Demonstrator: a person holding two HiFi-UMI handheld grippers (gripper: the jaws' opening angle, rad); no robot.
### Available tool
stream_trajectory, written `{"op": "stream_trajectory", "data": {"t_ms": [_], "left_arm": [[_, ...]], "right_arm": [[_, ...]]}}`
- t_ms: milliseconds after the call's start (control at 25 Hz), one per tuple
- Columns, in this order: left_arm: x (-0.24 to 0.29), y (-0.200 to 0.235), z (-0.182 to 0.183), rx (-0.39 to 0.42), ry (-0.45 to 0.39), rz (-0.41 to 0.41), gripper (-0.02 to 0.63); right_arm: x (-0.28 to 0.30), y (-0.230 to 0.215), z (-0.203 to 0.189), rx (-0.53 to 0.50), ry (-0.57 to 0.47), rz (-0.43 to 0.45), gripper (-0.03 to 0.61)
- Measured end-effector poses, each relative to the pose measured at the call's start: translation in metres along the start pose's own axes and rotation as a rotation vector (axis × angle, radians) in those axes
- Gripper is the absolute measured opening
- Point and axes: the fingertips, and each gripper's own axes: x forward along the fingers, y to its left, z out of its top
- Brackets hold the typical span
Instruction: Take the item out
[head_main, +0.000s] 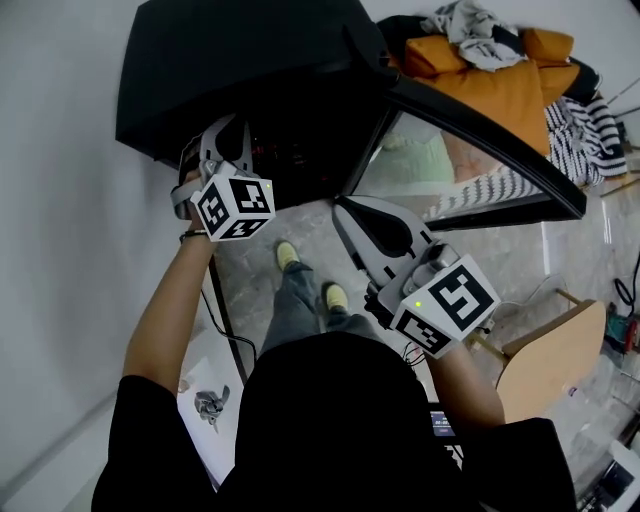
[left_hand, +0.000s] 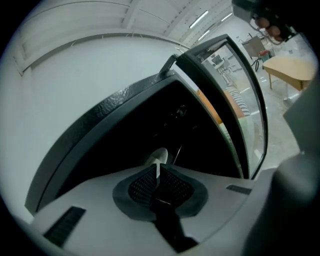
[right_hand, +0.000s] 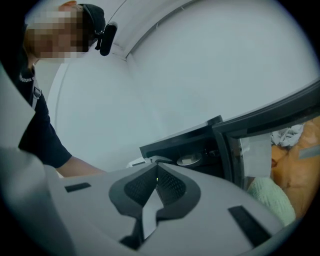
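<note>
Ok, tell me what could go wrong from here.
The left gripper points into the dark cabinet, fingers shut on nothing; pushed on, it may knock the pale round item instead of gripping it. The right gripper sits close to the open glass door and could bump it.

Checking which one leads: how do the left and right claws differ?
The left claw points into the dark opening of the black cabinet; the right claw is outside, by its open glass door. The left claw reaches farther forward; the right claw is nearer the person. Both are shut, empty.
</note>
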Motion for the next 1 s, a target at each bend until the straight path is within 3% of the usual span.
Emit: {"op": "stream_trajectory", "data": {"t_ms": [200, 320, 560, 680, 1000], "left_arm": [[0.029, -0.002, -0.013, 0.050, 0.041, -0.019, 0.009], [0.037, 0.009, -0.012, 0.089, 0.048, 0.024, 0.011], [0.061, 0.010, -0.014, 0.242, 0.080, 0.045, 0.012], [0.066, 0.001, -0.015, 0.253, 0.095, -0.004, 0.097], [0.079, 0.000, -0.020, 0.276, 0.121, -0.036, 0.098]], "right_arm": [[0.010, -0.008, -0.006, 0.020, 0.014, -0.029, 0.008], [0.013, -0.007, -0.007, 0.032, 0.011, -0.034, 0.008], [0.005, -0.013, -0.014, 0.052, 0.019, -0.056, 0.008], [-0.005, -0.016, -0.014, 0.060, 0.017, -0.069, 0.008], [-0.014, -0.023, -0.019, 0.066, 0.013, -0.093, 0.008]]}}
